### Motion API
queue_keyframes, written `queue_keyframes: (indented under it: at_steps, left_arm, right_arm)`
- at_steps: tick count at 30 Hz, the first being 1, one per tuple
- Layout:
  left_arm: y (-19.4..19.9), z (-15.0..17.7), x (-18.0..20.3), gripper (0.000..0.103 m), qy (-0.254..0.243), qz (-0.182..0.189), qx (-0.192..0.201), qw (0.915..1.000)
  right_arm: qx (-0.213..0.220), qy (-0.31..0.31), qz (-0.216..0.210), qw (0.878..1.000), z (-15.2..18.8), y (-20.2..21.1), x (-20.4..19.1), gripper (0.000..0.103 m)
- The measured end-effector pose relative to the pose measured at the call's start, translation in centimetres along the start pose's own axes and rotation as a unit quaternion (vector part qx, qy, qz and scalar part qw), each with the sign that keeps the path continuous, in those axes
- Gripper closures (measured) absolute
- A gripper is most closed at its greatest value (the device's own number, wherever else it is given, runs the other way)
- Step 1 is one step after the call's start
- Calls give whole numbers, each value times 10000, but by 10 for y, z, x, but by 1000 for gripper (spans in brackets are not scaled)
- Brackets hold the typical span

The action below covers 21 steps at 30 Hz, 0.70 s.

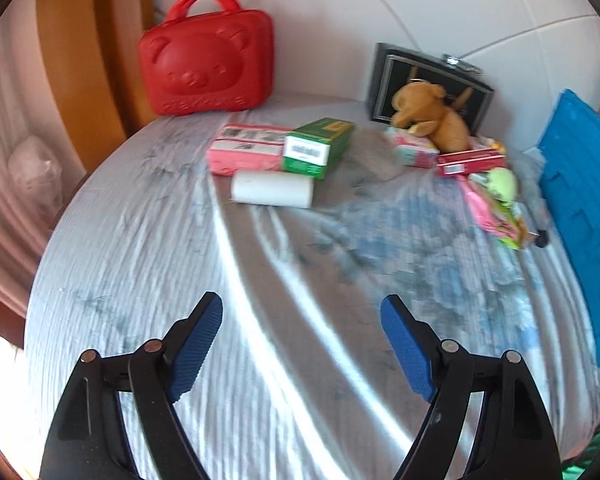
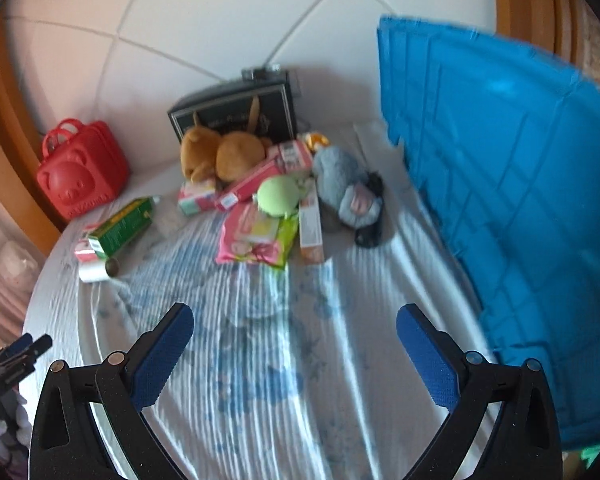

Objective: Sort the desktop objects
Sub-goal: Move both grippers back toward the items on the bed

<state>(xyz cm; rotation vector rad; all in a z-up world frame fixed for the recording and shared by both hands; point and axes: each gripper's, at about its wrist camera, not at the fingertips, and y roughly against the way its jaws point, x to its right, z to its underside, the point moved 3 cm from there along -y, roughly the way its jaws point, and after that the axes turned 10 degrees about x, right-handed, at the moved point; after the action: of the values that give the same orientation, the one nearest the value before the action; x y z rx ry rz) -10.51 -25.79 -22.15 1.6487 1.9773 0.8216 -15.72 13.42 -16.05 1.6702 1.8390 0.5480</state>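
Left wrist view gives us the left gripper (image 1: pixel 302 314) with its jaws spread wide and nothing between them, hanging over the wrinkled, striped grey-and-blue bedsheet (image 1: pixel 260 280); its fingers are black plastic with ribbed blue pads (image 1: pixel 198 344); we see the red hard-shell case (image 1: pixel 206 68), moulded with a bear's face and topped by two loop handles, standing closed against the white padded headboard (image 1: pixel 420 8), so we cannot tell what it holds; in front of it lie a pink box (image 1: pixel 244 148), a green box (image 1: pixel 318 146) bearing a white barcode label too blurred for us to read, and a white paper roll (image 1: pixel 272 189) on its side, the three just beside one another; from the right wrist we find the right gripper (image 2: pixel 294 326) likewise wide open and empty above the sheet; a blue ribbed plastic bin (image 2: pixel 512 200) rises at the right edge, and we cannot see inside it; a black gift bag (image 2: pixel 236 114) stands at the headboard with a brown plush toy (image 2: pixel 224 154) leaning against its front; the rest of the pile sits near the bin: a grey plush toy (image 2: pixel 348 192), a round green soft toy (image 2: pixel 278 196), a glossy pink packet (image 2: pixel 252 238), a red flat box (image 2: pixel 248 186) and a narrow white-and-orange box (image 2: pixel 311 228); no lettering on any of them is sharp enough for us to read.
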Motion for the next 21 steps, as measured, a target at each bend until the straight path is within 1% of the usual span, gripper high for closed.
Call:
queue_keyframes:
  at_steps: [3, 5, 7, 9, 12, 15, 17, 21]
  left_arm:
    - [-26, -5, -17, 21, 9, -365, -268, 9990]
    - [-45, -12, -26, 21, 70, -481, -440, 9978]
    - [-65, -22, -34, 21, 122, -599, -517, 9968]
    - [-84, -33, -41, 21, 211, -677, -583, 9958]
    - [-116, -57, -51, 21, 403, -663, -655, 9948]
    - [-149, -84, -57, 21, 442, -743, -639, 9942]
    - [-169, -97, -60, 21, 326, -765, -613, 9946]
    - [-213, -111, -70, 21, 59, -960, -782, 9923]
  right_arm:
    - [-202, 225, 25, 9995, 9, -19, 0, 0]
    - [-252, 303, 27, 9992, 8, -33, 6, 0]
    - [-300, 299, -29, 9991, 5, -46, 14, 0]
    - [-394, 297, 57, 9988, 6, -61, 23, 0]
    - [-575, 211, 150, 9980, 10, -74, 28, 0]
    - [-706, 134, 298, 9970, 11, -84, 34, 0]
    - [-773, 100, 389, 9962, 10, -91, 37, 0]
    - [-878, 97, 617, 9942, 9, -102, 40, 0]
